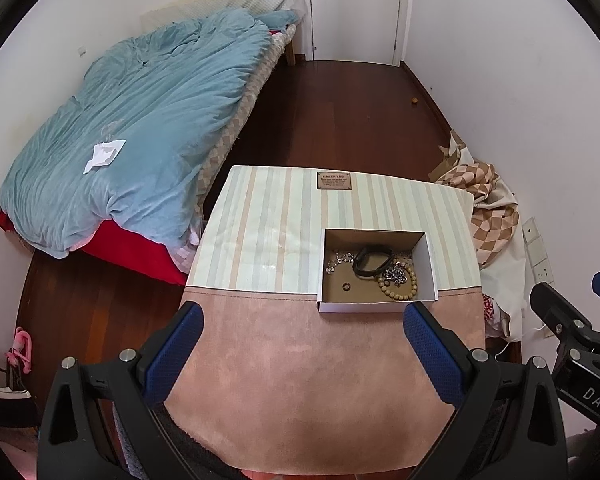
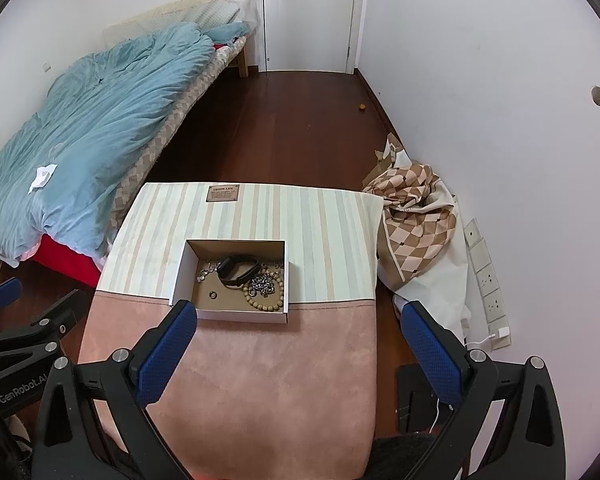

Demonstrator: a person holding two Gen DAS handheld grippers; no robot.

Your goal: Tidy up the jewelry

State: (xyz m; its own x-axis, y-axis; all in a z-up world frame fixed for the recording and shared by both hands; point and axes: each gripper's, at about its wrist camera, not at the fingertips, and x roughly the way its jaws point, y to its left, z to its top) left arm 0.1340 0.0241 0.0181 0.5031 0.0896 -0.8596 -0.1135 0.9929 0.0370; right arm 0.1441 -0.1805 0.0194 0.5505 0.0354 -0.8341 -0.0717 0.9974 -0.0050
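Note:
A small open cardboard box (image 1: 428, 268) sits on a pink and striped padded surface (image 1: 300, 360); it also shows in the right wrist view (image 2: 182, 268). Inside lie a black band (image 1: 374, 261), a wooden bead bracelet (image 1: 400, 286), a silver chain (image 1: 396, 271), a second silver chain (image 1: 336, 260) and a small dark ring (image 1: 345, 287). The same pieces show in the right wrist view: band (image 2: 238, 270), beads (image 2: 266, 300), ring (image 2: 212, 294). My left gripper (image 1: 302, 316) and right gripper (image 2: 300, 316) are both open and empty, held above the pink part, short of the box.
A bed with a blue duvet (image 1: 140, 120) stands to the left. A checked cloth heap (image 1: 488, 208) lies by the right wall. Dark wood floor (image 1: 340, 112) leads to a white door (image 1: 356, 8). Wall sockets (image 2: 488, 280) sit low on the right.

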